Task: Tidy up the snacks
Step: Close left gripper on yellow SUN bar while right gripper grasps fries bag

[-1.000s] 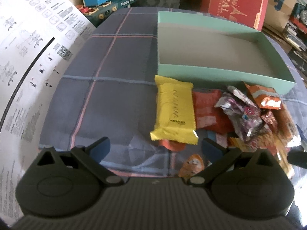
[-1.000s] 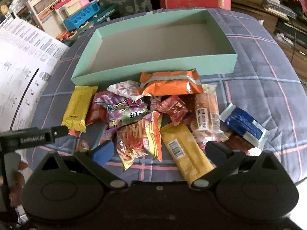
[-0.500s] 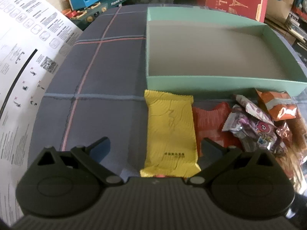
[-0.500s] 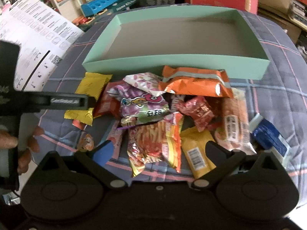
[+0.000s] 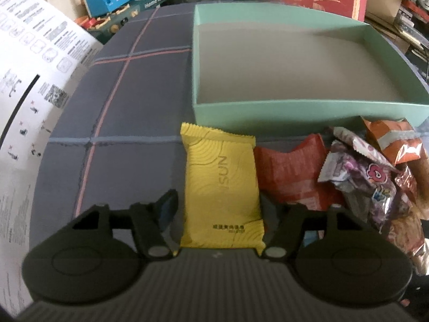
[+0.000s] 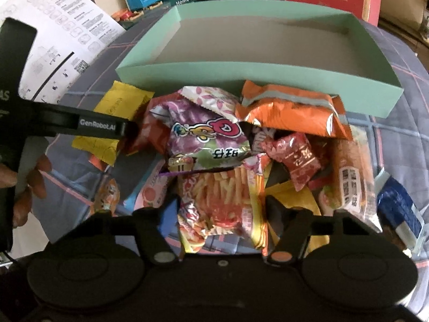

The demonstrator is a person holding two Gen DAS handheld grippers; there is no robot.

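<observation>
One green box (image 5: 308, 107), two closing tools: left tool (image 5: 218, 209) around yellow packet (image 5: 222, 185), right tool (image 6: 222, 209) around fries packet (image 6: 225, 198).

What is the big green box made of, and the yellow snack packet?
The green box looks like thin cardboard: matte, with folded, straight walls and a dull grey inside. The yellow snack packet looks like plastic film, fairly matte, with crimped zigzag ends and embossed swirls.

Both my tongs have dropped toward the snacks and are closing: the left tongs (image 5: 218, 206) now straddle the yellow pack (image 5: 221, 187), the right tongs (image 6: 221, 209) straddle the fries bag (image 6: 222, 201).
</observation>
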